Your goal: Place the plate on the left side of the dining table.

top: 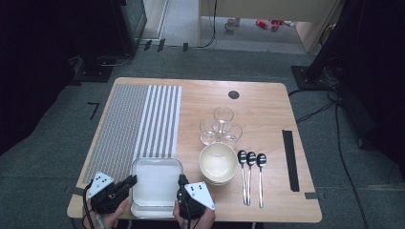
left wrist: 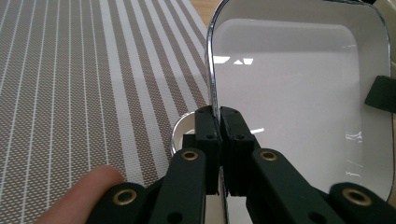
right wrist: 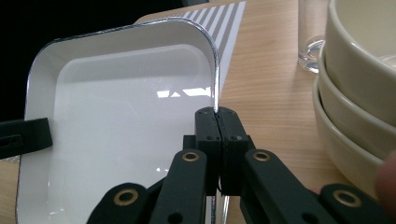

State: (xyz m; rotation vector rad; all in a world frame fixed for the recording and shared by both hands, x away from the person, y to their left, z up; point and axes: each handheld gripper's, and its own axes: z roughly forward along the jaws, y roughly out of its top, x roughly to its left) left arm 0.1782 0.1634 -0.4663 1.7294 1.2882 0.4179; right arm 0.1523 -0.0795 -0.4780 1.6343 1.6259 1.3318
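A white rectangular tray with a thin metal-looking rim lies at the table's front edge, between my two grippers. My left gripper is shut on the tray's left rim. A second rim shows just under the tray there. My right gripper is shut on the tray's right rim. The tray holds nothing inside. In the right gripper view the left gripper's black jaw reaches over the far rim.
A striped placemat covers the table's left half, just behind the tray. Stacked cream bowls stand right beside the right gripper, with three glasses behind them. Three spoons and a black strip lie further right.
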